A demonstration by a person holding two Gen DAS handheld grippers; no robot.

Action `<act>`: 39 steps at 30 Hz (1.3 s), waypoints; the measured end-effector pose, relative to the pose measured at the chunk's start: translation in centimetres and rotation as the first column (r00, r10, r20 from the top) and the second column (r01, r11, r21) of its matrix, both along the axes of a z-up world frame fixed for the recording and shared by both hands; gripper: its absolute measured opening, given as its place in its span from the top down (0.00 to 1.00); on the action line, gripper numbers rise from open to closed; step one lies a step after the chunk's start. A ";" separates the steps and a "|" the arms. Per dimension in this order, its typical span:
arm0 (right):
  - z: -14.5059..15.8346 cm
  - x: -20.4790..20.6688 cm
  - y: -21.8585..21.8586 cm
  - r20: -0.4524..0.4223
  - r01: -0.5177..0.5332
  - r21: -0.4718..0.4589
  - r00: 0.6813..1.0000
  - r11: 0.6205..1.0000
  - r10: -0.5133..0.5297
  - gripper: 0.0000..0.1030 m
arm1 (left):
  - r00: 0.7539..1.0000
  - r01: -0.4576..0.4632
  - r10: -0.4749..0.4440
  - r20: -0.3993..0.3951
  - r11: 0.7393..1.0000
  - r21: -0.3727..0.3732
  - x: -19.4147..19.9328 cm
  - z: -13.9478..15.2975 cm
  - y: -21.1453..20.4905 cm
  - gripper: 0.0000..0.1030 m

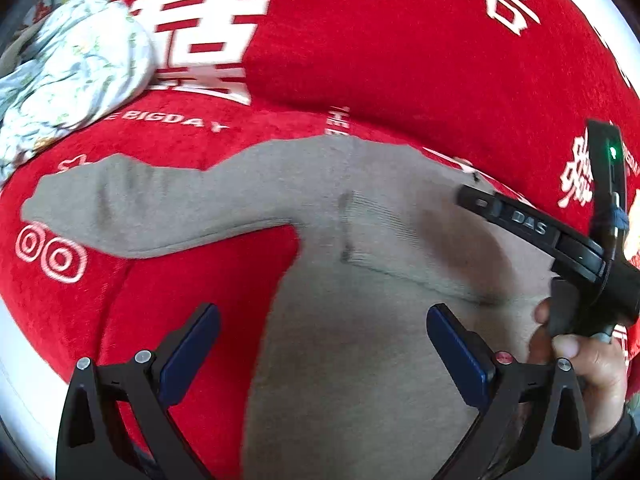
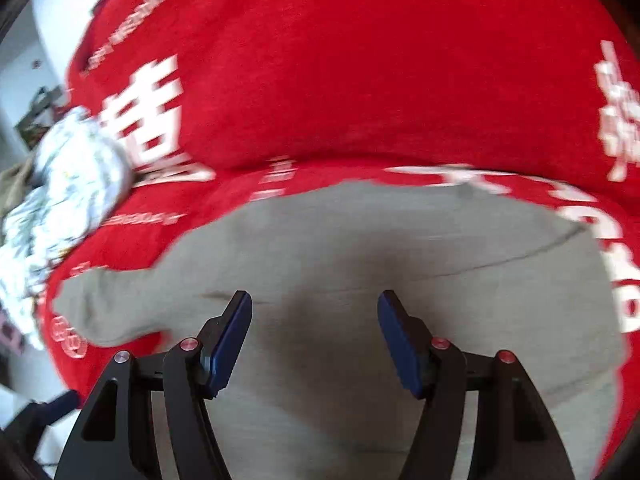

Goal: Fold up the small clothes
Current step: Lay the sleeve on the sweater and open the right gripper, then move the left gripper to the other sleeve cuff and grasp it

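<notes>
While both the left gripper [image 1: 323,344] and right gripper [image 2: 315,336] gape wide, empty, the grey garment [image 1: 360,264] lies on a red cloth [image 1: 360,60].

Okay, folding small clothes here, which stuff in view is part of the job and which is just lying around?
Part of the job:
- grey garment, spread flat, one sleeve out to the side
- left gripper, open
- right gripper, open, above the garment

Just lying about:
- crumpled floral cloth
- red printed cover underneath everything
</notes>
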State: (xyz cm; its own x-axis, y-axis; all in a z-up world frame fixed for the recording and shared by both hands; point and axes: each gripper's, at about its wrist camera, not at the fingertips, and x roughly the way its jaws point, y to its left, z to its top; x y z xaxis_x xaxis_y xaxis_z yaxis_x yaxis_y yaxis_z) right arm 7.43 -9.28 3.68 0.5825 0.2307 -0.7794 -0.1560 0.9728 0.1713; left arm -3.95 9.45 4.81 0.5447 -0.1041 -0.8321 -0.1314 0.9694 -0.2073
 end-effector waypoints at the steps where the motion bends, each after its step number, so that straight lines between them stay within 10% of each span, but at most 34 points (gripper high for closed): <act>1: 0.1 0.1 -1.5 -0.001 0.030 -0.028 1.000 0.999 -0.030 0.33 | 1.000 0.014 -0.014 -0.001 1.000 0.002 0.3 0.1 -0.6 0.00; 10: -2.2 0.0 -15.1 -0.031 0.309 -0.157 0.948 0.938 -0.317 0.33 | 0.981 0.194 -0.194 -0.004 0.980 0.034 6.4 0.0 -10.9 0.00; 18: -3.0 -0.6 -15.7 0.004 0.298 -0.161 0.954 0.941 -0.301 0.24 | 0.968 0.249 -0.240 -0.074 0.954 0.165 10.9 -3.8 -17.7 0.00; 27: -3.4 -0.8 -15.9 0.015 0.279 -0.156 0.960 0.947 -0.280 0.18 | 0.971 0.236 -0.225 -0.077 0.948 0.213 9.0 -5.5 -14.0 0.00; 35: -2.5 -0.5 -13.3 0.032 0.246 -0.189 0.969 0.951 -0.245 0.17 | 0.991 0.114 -0.106 -0.079 0.987 0.109 9.9 -4.7 -10.4 0.00; 39: -3.9 0.3 -10.8 -0.030 0.171 -0.247 0.982 0.954 -0.184 0.15 | 0.988 0.131 -0.110 -0.104 0.967 0.217 10.2 -5.7 -11.7 0.00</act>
